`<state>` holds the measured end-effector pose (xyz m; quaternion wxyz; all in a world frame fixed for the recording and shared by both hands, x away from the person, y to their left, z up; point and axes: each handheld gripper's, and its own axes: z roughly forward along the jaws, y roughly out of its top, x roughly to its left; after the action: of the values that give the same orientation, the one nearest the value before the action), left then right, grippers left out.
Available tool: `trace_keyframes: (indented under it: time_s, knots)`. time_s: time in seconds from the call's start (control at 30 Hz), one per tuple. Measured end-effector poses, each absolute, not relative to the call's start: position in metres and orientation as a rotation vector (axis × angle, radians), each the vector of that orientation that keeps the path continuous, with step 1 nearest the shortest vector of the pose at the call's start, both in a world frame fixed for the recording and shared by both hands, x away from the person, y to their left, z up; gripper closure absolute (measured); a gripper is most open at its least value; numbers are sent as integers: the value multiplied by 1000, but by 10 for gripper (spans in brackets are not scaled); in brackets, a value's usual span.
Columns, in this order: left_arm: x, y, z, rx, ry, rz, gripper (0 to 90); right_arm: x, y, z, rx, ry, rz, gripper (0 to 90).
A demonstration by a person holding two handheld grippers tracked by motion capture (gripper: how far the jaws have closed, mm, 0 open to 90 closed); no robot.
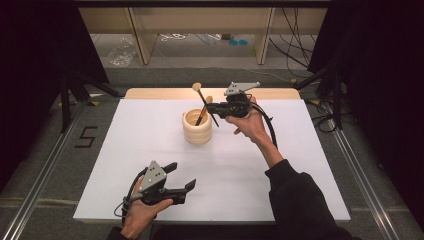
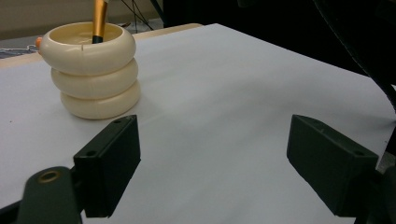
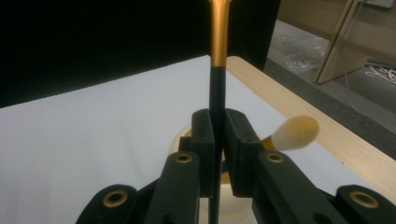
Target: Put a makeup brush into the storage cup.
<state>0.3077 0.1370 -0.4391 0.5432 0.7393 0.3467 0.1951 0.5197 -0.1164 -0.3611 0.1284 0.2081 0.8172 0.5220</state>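
Down at the near left of the white table (image 1: 125, 165), the left gripper (image 1: 182, 179) is hovering with its jaws spread wide and nothing between them. Further along, the cream ringed holder (image 1: 197, 129) is standing mid-table with one brush (image 1: 206, 102) leaning inside. Just right of it, the right gripper (image 1: 212, 108) is clamping a second, black-and-gold brush (image 3: 218, 70) above the holder's rim.

The held makeup brush (image 3: 218, 70) was cut off by the right gripper view's top edge, its head unseen. The cream holder (image 3: 187, 140) sat largely hidden behind the jaws.
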Motion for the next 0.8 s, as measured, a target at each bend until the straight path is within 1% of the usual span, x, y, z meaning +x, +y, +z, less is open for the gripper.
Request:
trace_keyframes:
  time_s: [0.3, 0.33, 0.6, 0.8]
  knots:
    - [308, 137, -439, 1752, 825, 461, 173, 526, -108, -359, 646, 2346, 1567, 832]
    - [309, 137, -439, 1762, 803, 471, 173, 527, -108, -359, 651, 2345, 1571, 832]
    - [308, 138, -439, 1752, 822, 462, 173, 534, -95, -356, 660, 2295, 1623, 832]
    - [308, 138, -438, 1754, 803, 472, 173, 538, -87, -360, 693, 2266, 1650, 832]
